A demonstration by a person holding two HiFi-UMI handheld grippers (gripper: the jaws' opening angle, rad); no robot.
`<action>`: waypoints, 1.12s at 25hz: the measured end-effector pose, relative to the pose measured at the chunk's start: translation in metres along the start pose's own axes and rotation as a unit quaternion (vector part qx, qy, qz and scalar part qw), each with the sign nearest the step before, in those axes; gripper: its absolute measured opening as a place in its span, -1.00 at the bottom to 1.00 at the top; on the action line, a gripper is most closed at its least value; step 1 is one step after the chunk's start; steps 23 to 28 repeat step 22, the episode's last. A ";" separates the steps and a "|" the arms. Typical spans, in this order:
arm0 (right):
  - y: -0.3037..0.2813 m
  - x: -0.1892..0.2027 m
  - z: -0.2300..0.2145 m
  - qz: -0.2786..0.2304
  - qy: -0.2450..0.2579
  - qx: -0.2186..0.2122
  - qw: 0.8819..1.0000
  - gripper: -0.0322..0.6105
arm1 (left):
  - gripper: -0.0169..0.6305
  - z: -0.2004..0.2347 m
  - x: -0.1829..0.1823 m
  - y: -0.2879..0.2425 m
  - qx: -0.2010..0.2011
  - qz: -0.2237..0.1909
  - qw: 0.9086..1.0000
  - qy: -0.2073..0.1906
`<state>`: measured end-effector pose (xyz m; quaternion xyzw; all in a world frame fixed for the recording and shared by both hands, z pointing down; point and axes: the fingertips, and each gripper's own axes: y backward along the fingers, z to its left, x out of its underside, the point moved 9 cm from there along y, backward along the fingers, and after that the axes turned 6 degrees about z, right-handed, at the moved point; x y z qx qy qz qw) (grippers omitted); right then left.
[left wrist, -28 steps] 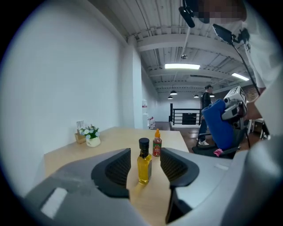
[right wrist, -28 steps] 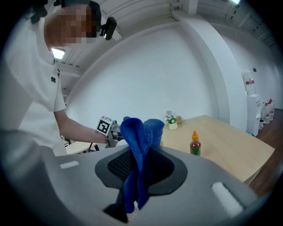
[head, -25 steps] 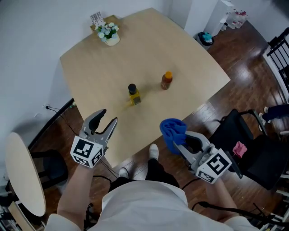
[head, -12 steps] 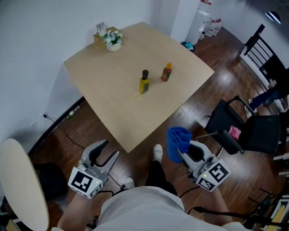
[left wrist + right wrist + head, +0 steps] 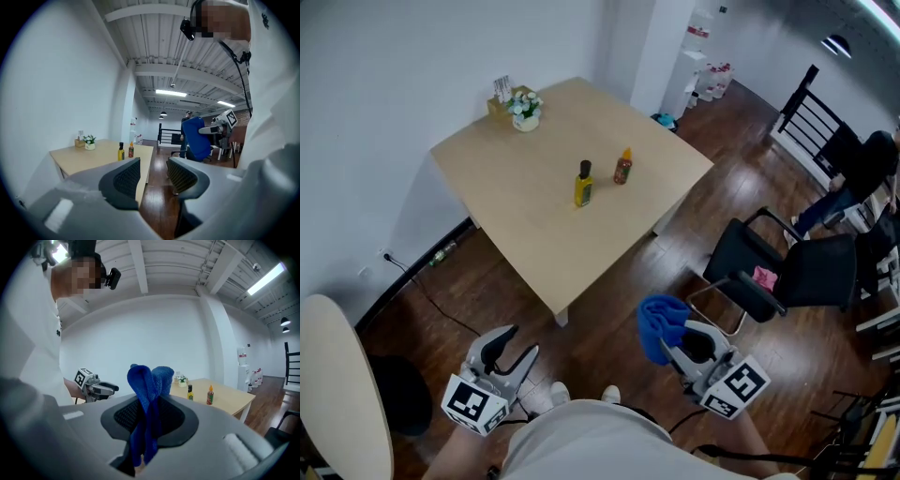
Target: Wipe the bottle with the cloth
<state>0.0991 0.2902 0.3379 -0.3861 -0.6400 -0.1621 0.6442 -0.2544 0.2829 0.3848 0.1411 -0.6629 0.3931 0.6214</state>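
Two bottles stand on the light wooden table (image 5: pixel 516 187): a yellow one with a black cap (image 5: pixel 583 184) and a small red one with an orange cap (image 5: pixel 622 168). Both are far from me. My right gripper (image 5: pixel 667 337) is shut on a blue cloth (image 5: pixel 660 324), which bunches above its jaws (image 5: pixel 149 380). My left gripper (image 5: pixel 512 350) is open and holds nothing; its jaws stand apart in the left gripper view (image 5: pixel 152 176). Both grippers hang over the wooden floor, well short of the table. The bottles show small in the left gripper view (image 5: pixel 121 152) and the right gripper view (image 5: pixel 190 393).
A flower pot (image 5: pixel 524 110) and a small box sit at the table's far corner. A black chair (image 5: pixel 769 272) with a pink item stands to the right. A round pale tabletop (image 5: pixel 333 384) lies at the left. Another person stands at the far right by a black railing.
The view has pulled back from the table: the bottles now look smaller and farther off, and both grippers hang over the floor. The cloth stays held in the right gripper.
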 end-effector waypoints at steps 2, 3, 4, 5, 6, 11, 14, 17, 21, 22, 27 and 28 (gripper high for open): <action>0.011 -0.002 0.002 0.000 0.004 -0.007 1.000 -0.62 | -0.34 -0.016 -0.007 -0.002 0.002 -0.007 1.000 0.008; 0.017 -0.003 0.003 0.000 0.006 -0.011 1.000 -0.62 | -0.34 -0.026 -0.010 -0.003 0.008 -0.010 1.000 0.009; 0.023 -0.003 0.003 -0.001 0.008 -0.013 1.000 -0.62 | -0.34 -0.034 -0.014 -0.005 0.014 -0.012 1.000 0.006; 0.027 -0.003 0.002 -0.003 0.009 -0.013 1.000 -0.62 | -0.34 -0.041 -0.017 -0.007 0.019 -0.012 1.000 -0.002; 0.031 -0.002 0.001 -0.005 0.008 -0.012 1.000 -0.62 | -0.34 -0.045 -0.020 -0.010 0.023 -0.011 1.000 -0.009; 0.043 0.004 0.000 -0.007 0.005 -0.016 1.000 -0.62 | -0.34 -0.061 -0.025 -0.011 0.023 -0.010 1.000 -0.014; 0.047 0.004 0.000 -0.010 0.010 -0.019 1.000 -0.62 | -0.34 -0.067 -0.026 -0.010 0.022 -0.007 1.000 -0.021; 0.050 0.005 0.000 -0.012 0.010 -0.019 1.000 -0.62 | -0.34 -0.069 -0.026 -0.008 0.017 -0.010 1.000 -0.021; 0.054 0.004 0.001 -0.014 0.015 -0.022 1.000 -0.62 | -0.34 -0.076 -0.024 -0.006 0.016 -0.006 1.000 -0.022; 0.055 0.003 0.002 -0.014 0.015 -0.022 1.000 -0.62 | -0.34 -0.077 -0.024 -0.006 0.016 -0.004 1.000 -0.024; 0.055 0.003 0.002 -0.014 0.015 -0.022 1.000 -0.62 | -0.34 -0.077 -0.024 -0.006 0.016 -0.004 1.000 -0.024; 0.055 0.003 0.002 -0.014 0.015 -0.022 1.000 -0.62 | -0.34 -0.077 -0.024 -0.006 0.016 -0.004 1.000 -0.024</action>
